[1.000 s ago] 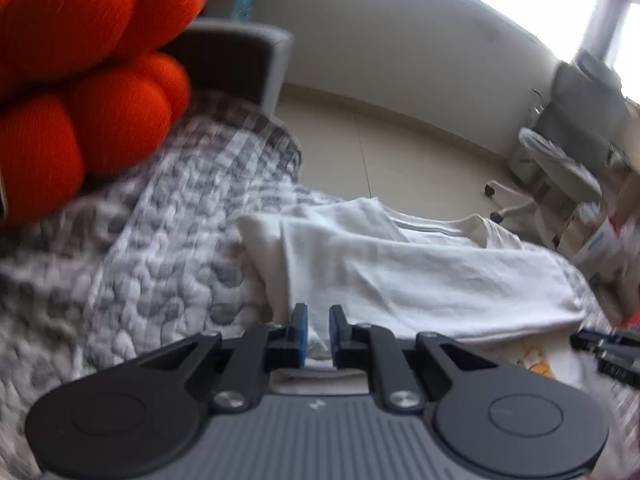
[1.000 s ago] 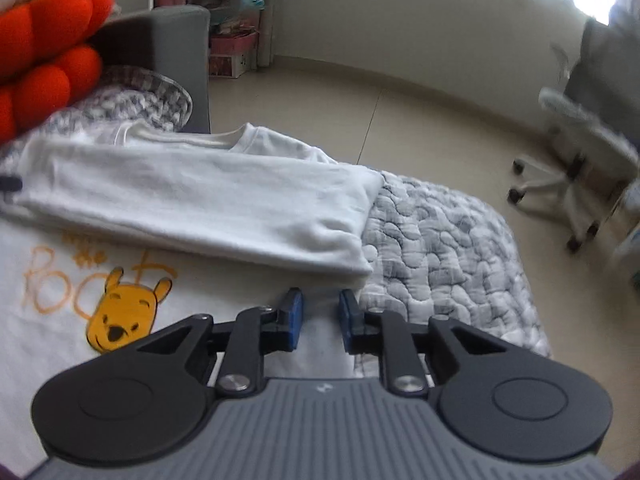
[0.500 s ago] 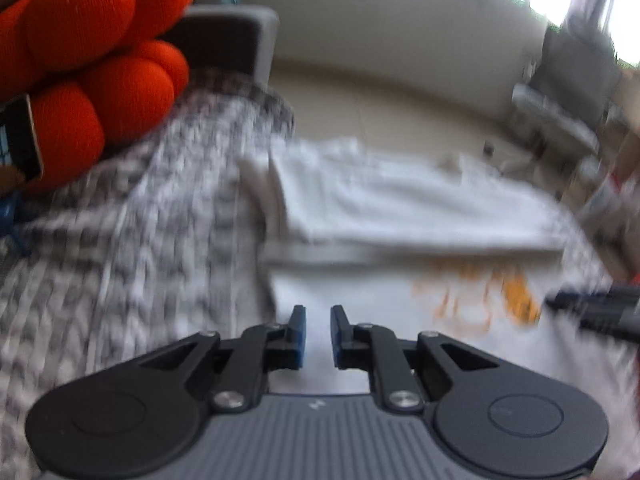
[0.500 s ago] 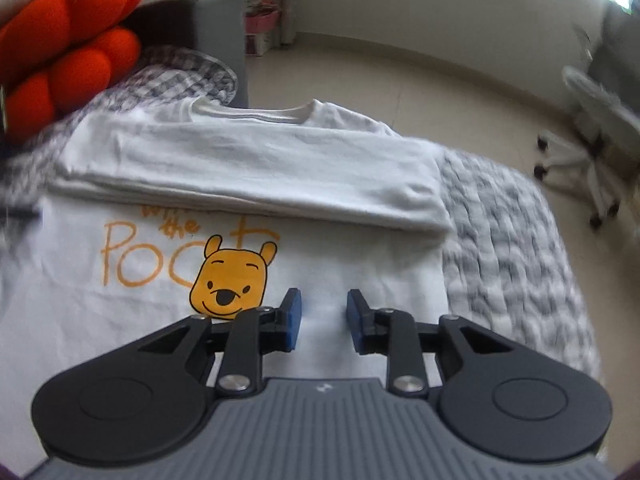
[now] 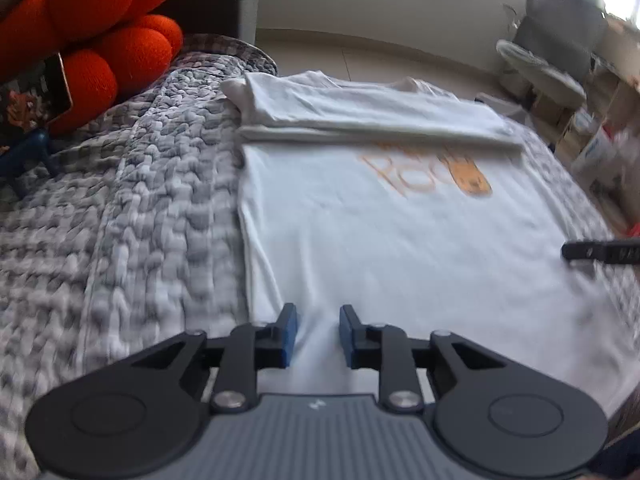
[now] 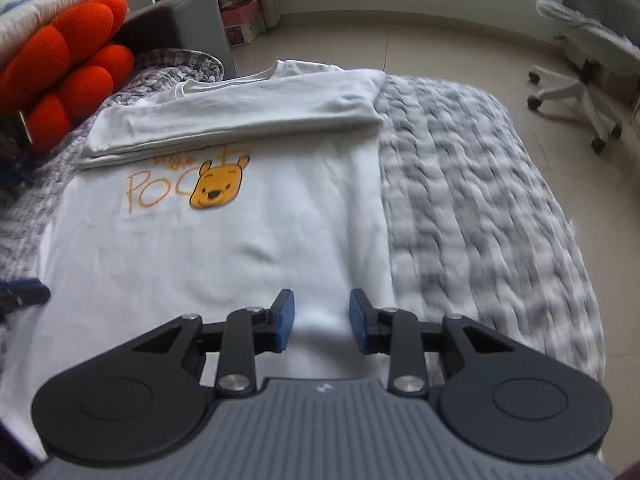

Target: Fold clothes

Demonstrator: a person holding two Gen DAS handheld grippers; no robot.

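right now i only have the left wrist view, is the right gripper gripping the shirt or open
Observer: Open. In the right wrist view the right gripper has its jaws apart and has just been opening them. Only flat cloth of the white t-shirt shows between them, and none of it is pinched.
Operator: where on the shirt is it
Observer: Over the near part, close to the side edge that borders the bare grey quilt.
Operator: does the folded top look even on that side
Observer: Roughly. The folded band ends about in line with the shirt's side edge there.
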